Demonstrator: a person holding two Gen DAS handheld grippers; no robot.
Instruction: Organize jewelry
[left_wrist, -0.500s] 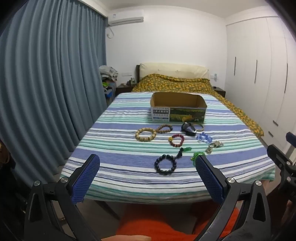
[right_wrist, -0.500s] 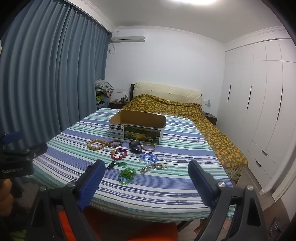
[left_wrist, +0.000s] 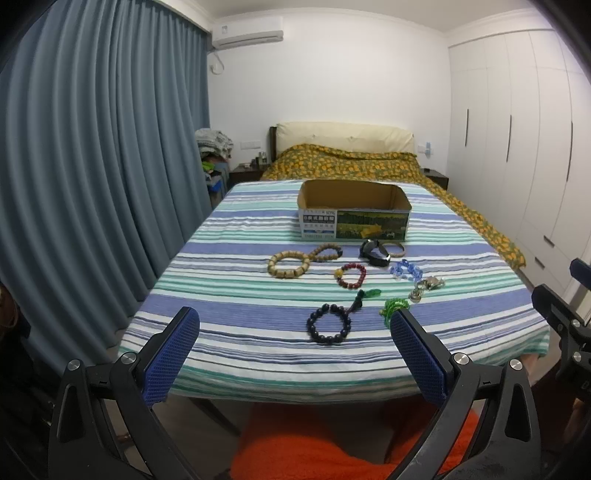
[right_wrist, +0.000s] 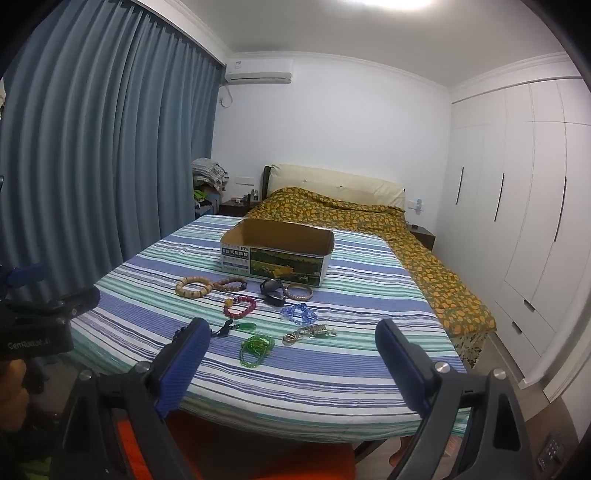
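Several bracelets lie on the striped sheet (left_wrist: 229, 332) at the foot of the bed, in front of an open cardboard box (left_wrist: 354, 220) (right_wrist: 275, 258). Among them are a dark bead bracelet (left_wrist: 328, 324), a tan wooden one (left_wrist: 289, 264) (right_wrist: 192, 287), a red one (left_wrist: 351, 276) (right_wrist: 240, 308), a blue crystal one (left_wrist: 405, 270) (right_wrist: 298, 313), green beads (left_wrist: 395, 307) (right_wrist: 255, 347), a black watch (left_wrist: 375, 253) (right_wrist: 272, 291) and metal clasps (left_wrist: 424, 288) (right_wrist: 310, 333). My left gripper (left_wrist: 294, 354) hangs open before the bed edge. My right gripper (right_wrist: 291, 362) is open too, holding nothing.
Blue curtains (left_wrist: 92, 184) run along the left. A white wardrobe (left_wrist: 517, 147) fills the right wall. An orange flowered quilt (left_wrist: 351, 162) covers the far bed. An orange cushion (left_wrist: 314, 443) sits below the grippers. The other gripper's body shows at the edges (left_wrist: 561, 325) (right_wrist: 40, 325).
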